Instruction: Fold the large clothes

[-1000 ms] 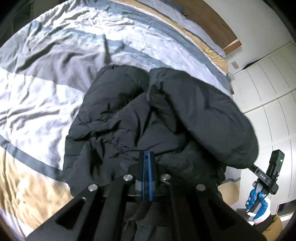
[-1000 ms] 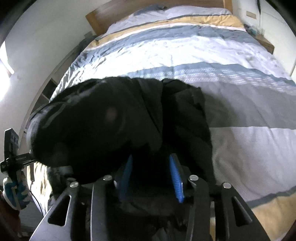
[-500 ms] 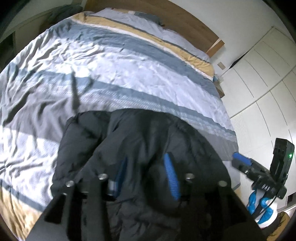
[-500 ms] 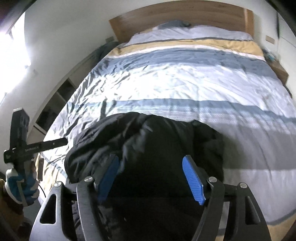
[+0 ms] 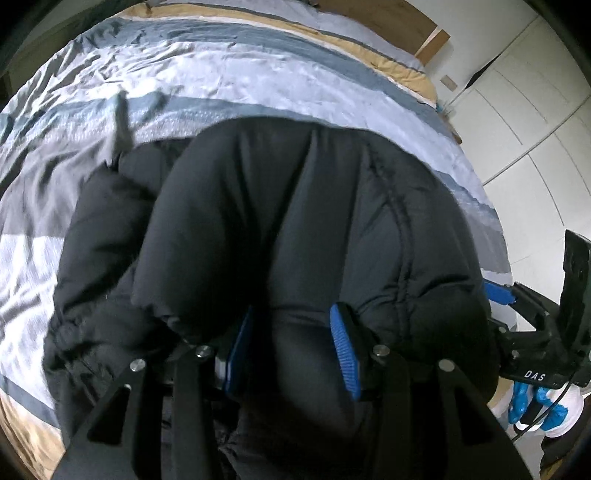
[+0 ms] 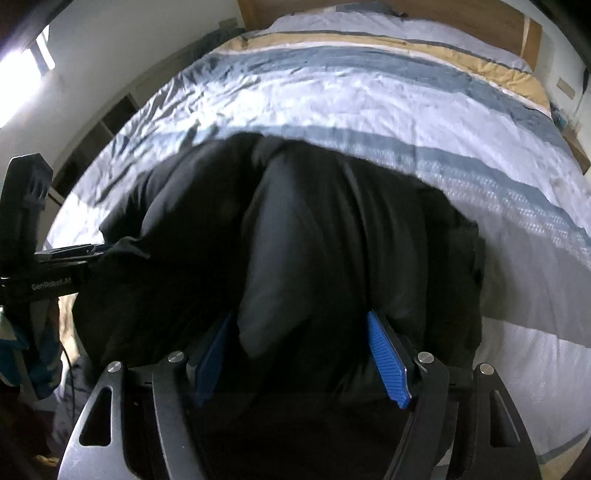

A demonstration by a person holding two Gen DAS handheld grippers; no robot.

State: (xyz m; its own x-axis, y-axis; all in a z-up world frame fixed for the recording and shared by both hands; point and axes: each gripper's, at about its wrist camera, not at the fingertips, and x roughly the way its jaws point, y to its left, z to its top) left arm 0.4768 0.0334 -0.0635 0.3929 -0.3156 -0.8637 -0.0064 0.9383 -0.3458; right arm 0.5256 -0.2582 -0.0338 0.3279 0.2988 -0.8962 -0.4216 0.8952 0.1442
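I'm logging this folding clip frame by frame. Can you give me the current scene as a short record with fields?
garment: black puffer jacket, bunched in a thick mound
surface: striped duvet on a bed
headboard: wooden headboard at the far end
left gripper: open, pads either side of a bulge of jacket
right gripper: open, pads wide apart around jacket fabric
folding state: jacket doubled over, not flat
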